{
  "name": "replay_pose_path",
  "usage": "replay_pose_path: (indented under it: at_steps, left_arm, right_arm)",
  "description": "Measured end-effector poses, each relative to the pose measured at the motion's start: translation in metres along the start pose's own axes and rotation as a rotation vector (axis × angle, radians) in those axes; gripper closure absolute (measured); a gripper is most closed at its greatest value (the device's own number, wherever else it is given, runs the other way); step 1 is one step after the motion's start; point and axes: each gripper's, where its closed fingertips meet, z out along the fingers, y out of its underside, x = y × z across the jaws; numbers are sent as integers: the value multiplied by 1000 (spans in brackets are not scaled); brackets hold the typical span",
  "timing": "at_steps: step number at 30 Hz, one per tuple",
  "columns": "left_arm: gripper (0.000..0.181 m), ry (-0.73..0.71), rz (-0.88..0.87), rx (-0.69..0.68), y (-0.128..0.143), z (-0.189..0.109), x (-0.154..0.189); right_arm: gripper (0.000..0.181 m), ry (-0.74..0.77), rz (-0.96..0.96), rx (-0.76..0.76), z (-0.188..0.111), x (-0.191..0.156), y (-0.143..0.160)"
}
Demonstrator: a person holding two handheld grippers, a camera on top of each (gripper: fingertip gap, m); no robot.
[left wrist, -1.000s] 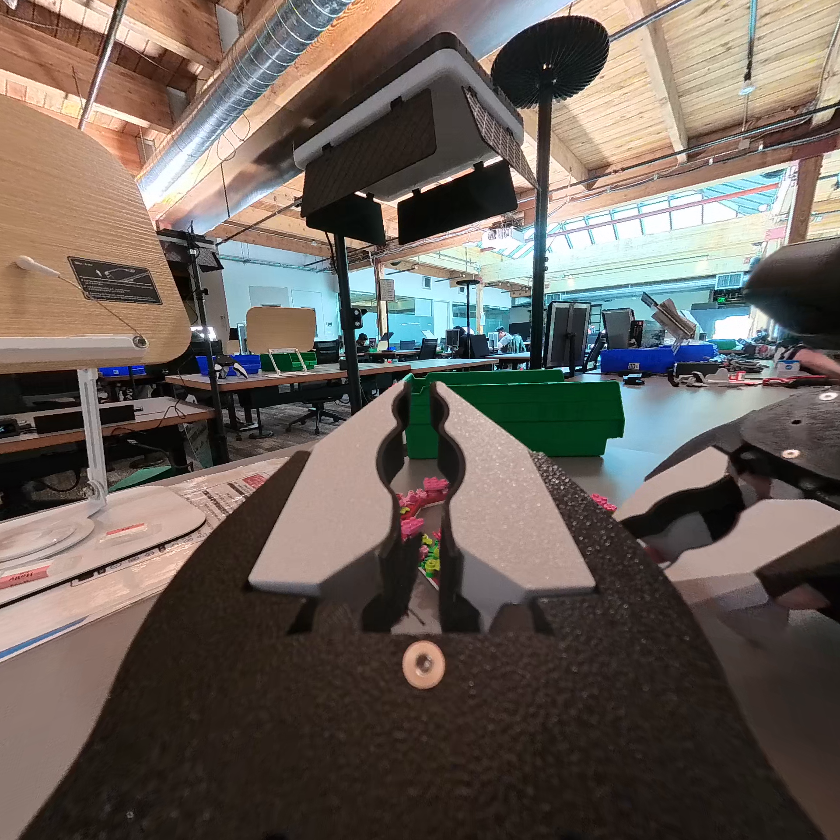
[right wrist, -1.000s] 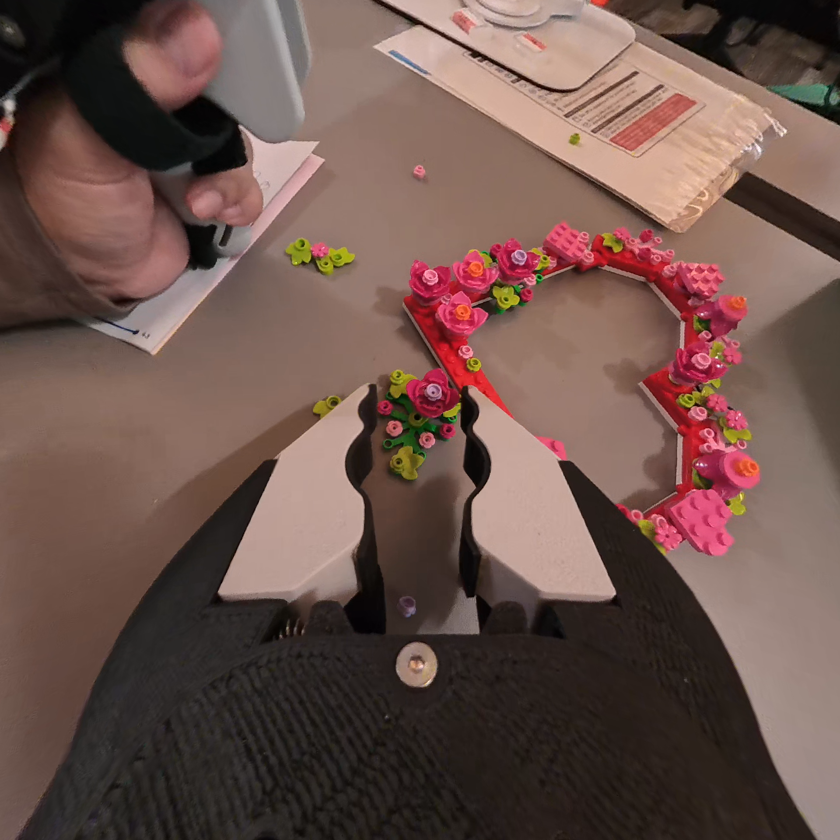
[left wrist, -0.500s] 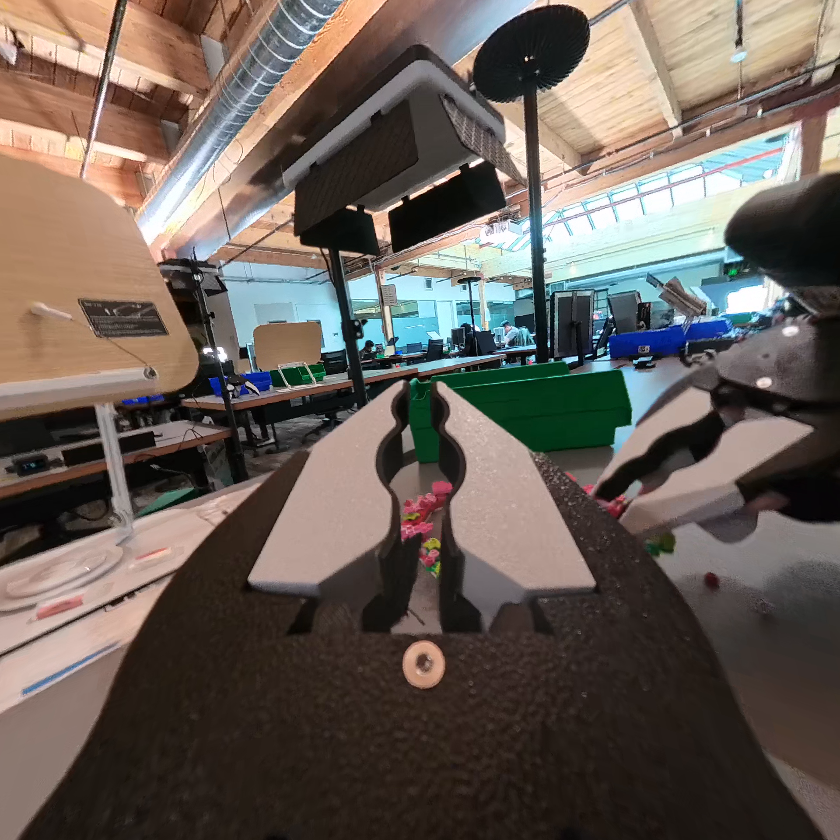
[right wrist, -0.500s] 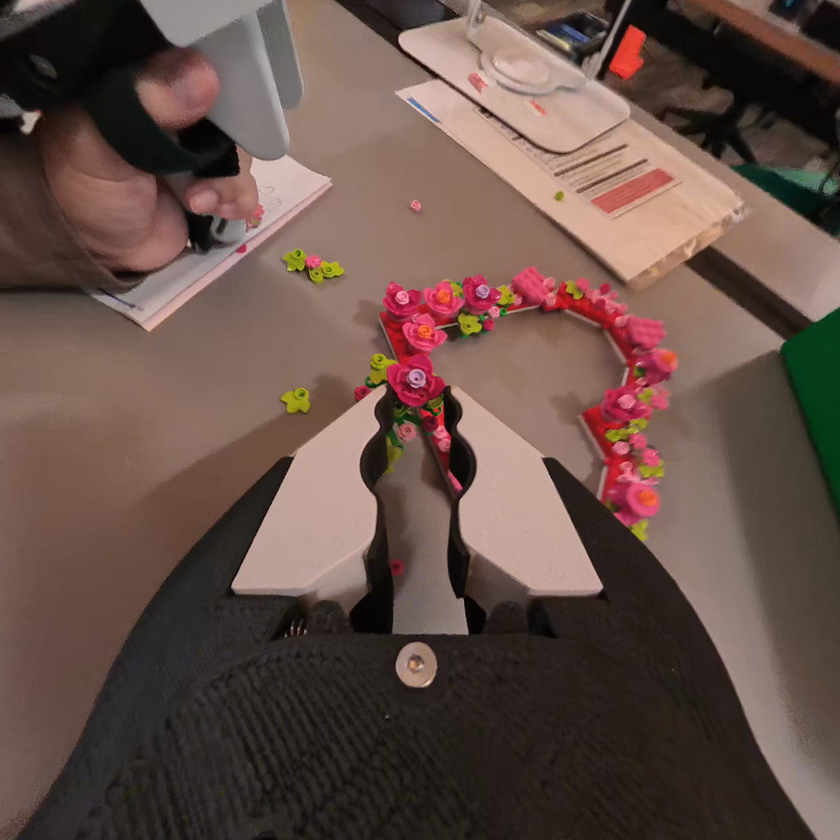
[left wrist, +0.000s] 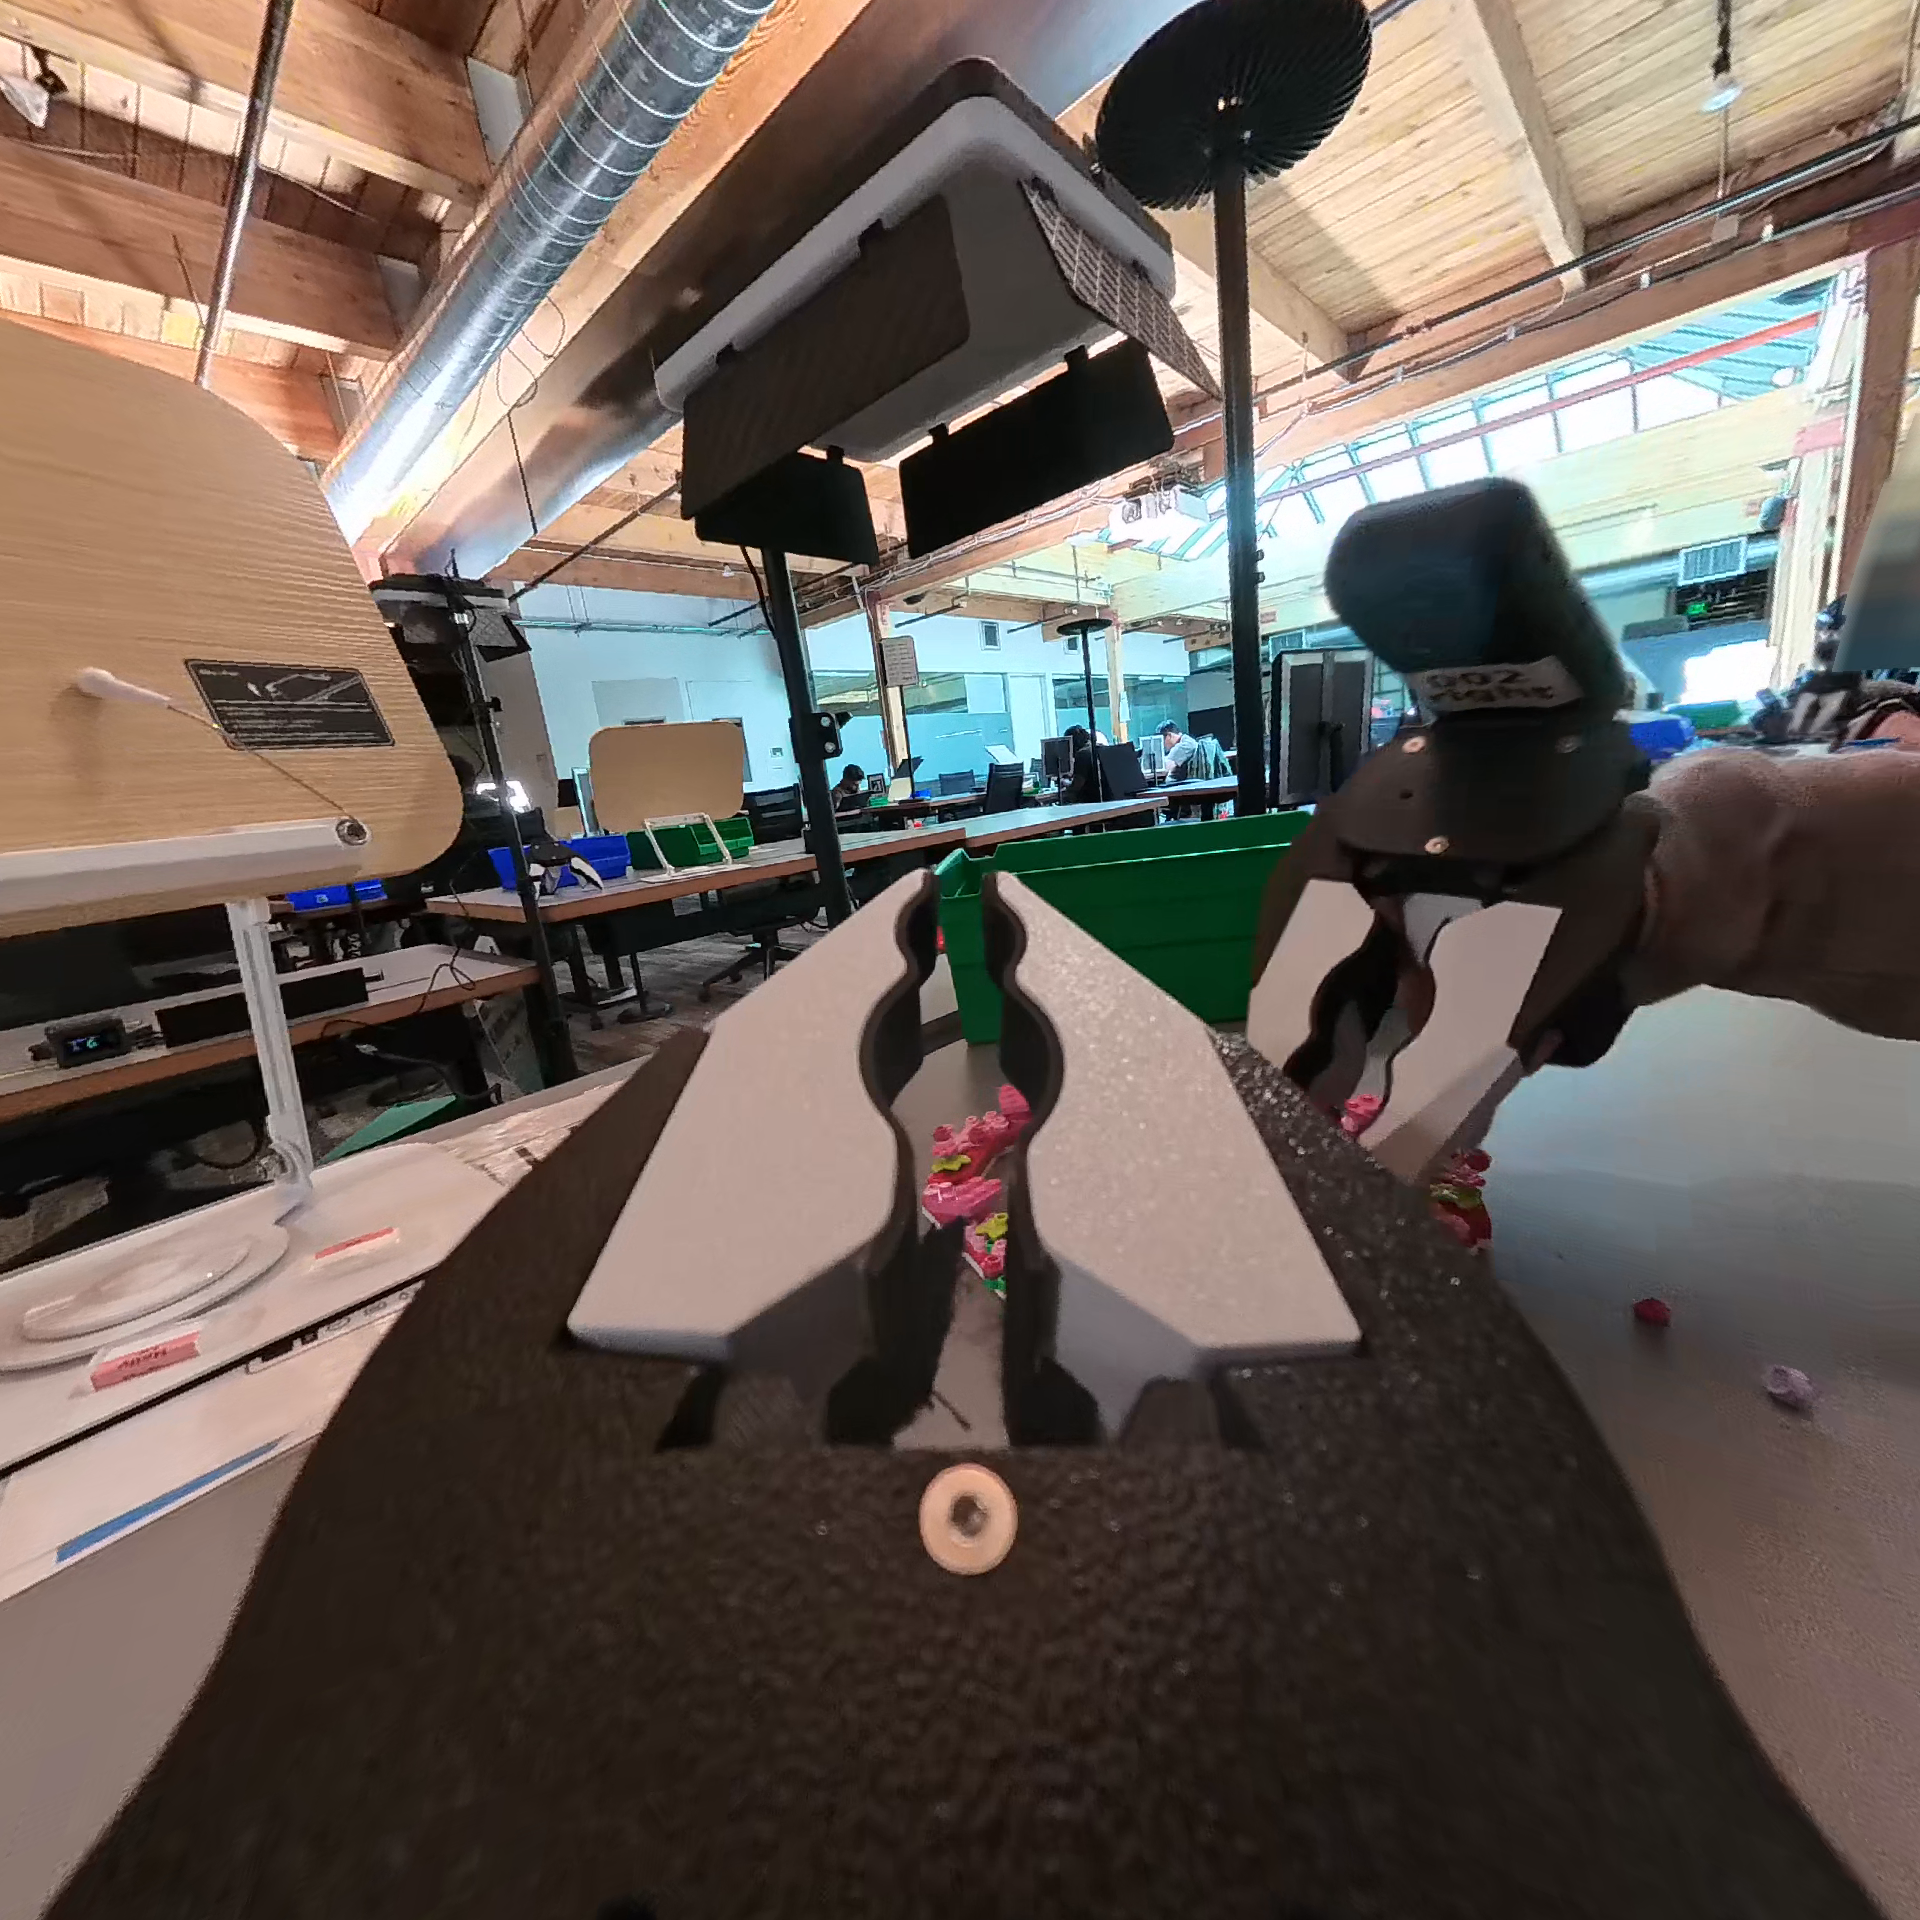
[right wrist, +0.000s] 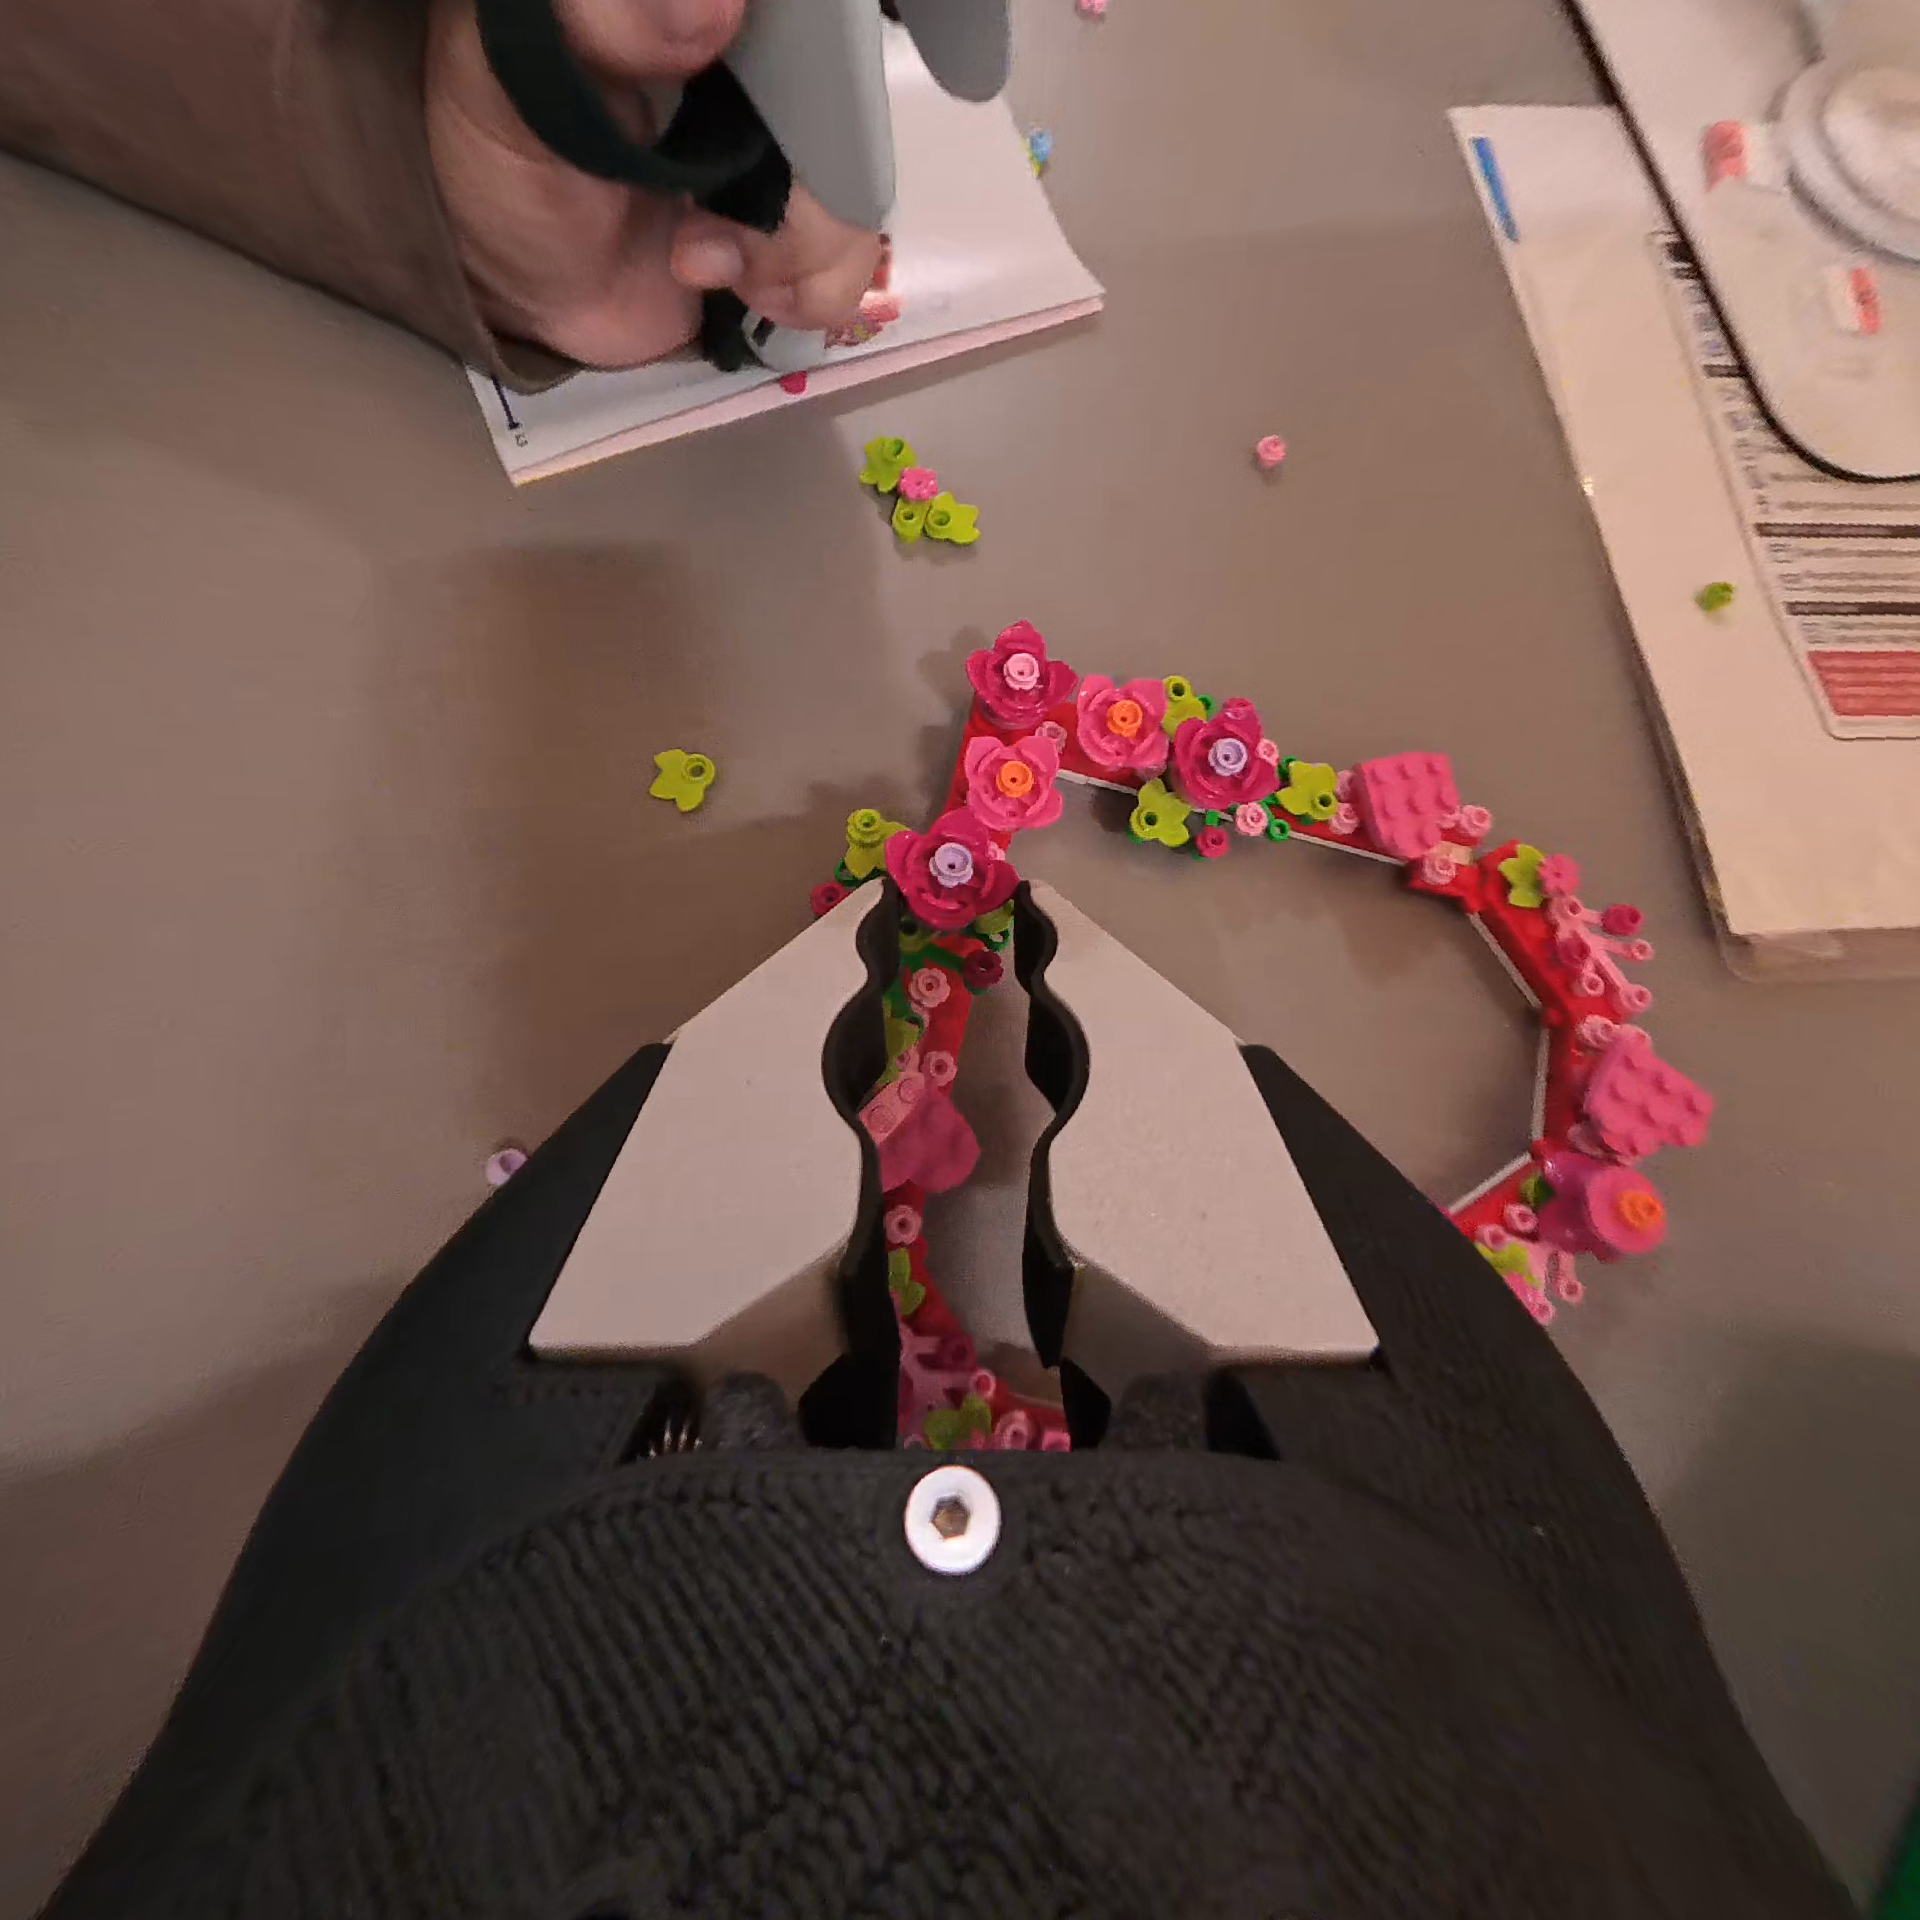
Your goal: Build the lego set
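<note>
Gripping a flower cluster (right wrist: 951, 873), the right gripper (right wrist: 951, 904) sets it on the red heart frame (right wrist: 1496, 914) mid-tabletop; light, brittle, best pinched at its plate edges. Left gripper (left wrist: 951, 925), narrow and empty, hovers level near the instruction booklet (right wrist: 966, 270).

Open-plan office-workshop in converted industrial building. Exposed timber ceiling (left wrist: 1455, 156) and silver ventilation duct (left wrist: 540, 218) running overhead; skylights (left wrist: 1538, 436) letting daylight in at far right. Long desks (left wrist: 727, 873) stretching across room, people (left wrist: 1081, 764) sitting at monitors (left wrist: 1311, 717) in background. Green parts bin (left wrist: 1122, 935) sitting at far edge of grey surface (left wrist: 1714, 1195); blue bins (left wrist: 332, 896) standing on desks behind.
</note>
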Motion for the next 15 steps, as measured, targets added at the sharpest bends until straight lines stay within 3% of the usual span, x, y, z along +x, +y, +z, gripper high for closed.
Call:
replay_pose_path:
  at_steps: [15]
  left_arm:
    - [176, 8, 5, -4, 1, 1, 2]
  right_arm:
    - [161, -15, 11, 18, 16, 5, 4]
